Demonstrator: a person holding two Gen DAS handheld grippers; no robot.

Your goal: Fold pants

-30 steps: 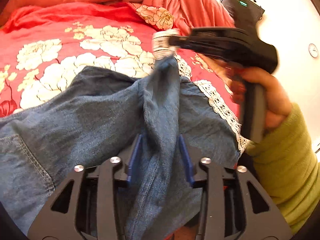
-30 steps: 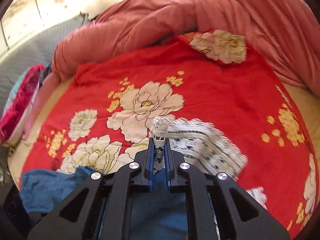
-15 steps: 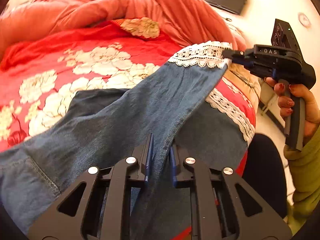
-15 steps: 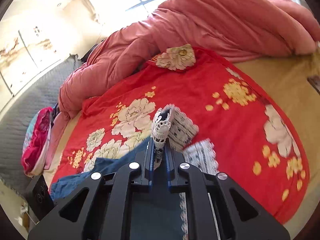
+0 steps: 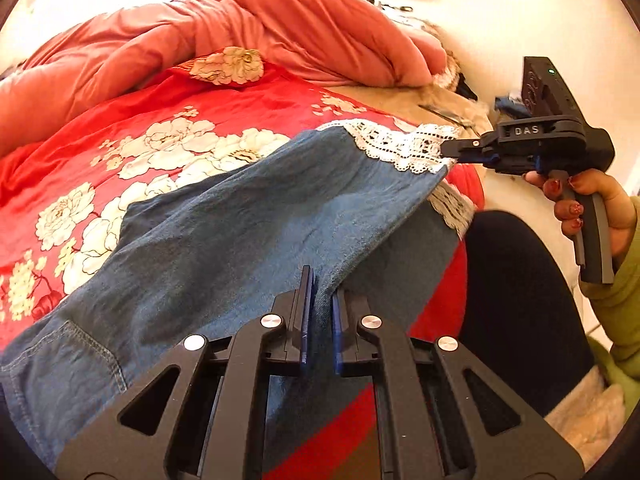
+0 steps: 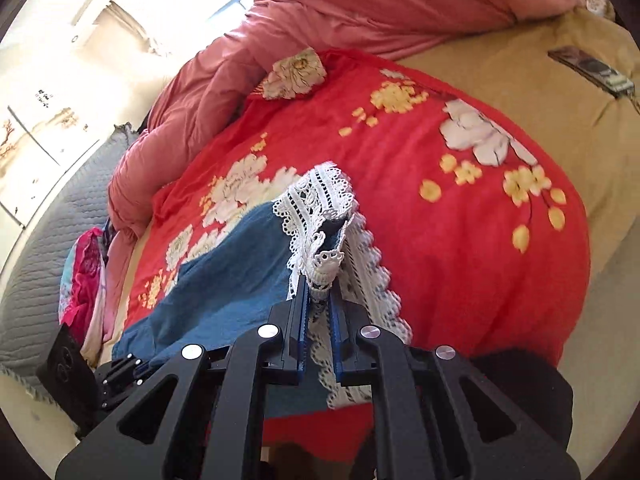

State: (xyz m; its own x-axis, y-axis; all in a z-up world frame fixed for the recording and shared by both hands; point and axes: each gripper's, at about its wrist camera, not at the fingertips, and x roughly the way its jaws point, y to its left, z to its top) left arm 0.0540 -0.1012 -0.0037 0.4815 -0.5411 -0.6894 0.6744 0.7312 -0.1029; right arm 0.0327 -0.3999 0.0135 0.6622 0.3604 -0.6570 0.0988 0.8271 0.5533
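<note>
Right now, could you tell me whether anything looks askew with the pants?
The upper leg of the blue denim pants lies skewed across the lower one: their white lace hems don't line up, and the lower hem peeks out beneath.

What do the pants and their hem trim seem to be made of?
The pants look like soft, matte blue denim: faint twill grain and contrast stitching at a seam. The hem trim looks like white openwork lace, probably cotton crochet, with holes and scalloped edges.

A bed (image 5: pixel 448 98) carries a red floral blanket (image 5: pixel 168 120), pink quilt (image 5: pixel 280 28) upper frame, and denim pants (image 5: pixel 224 232) at center.
</note>
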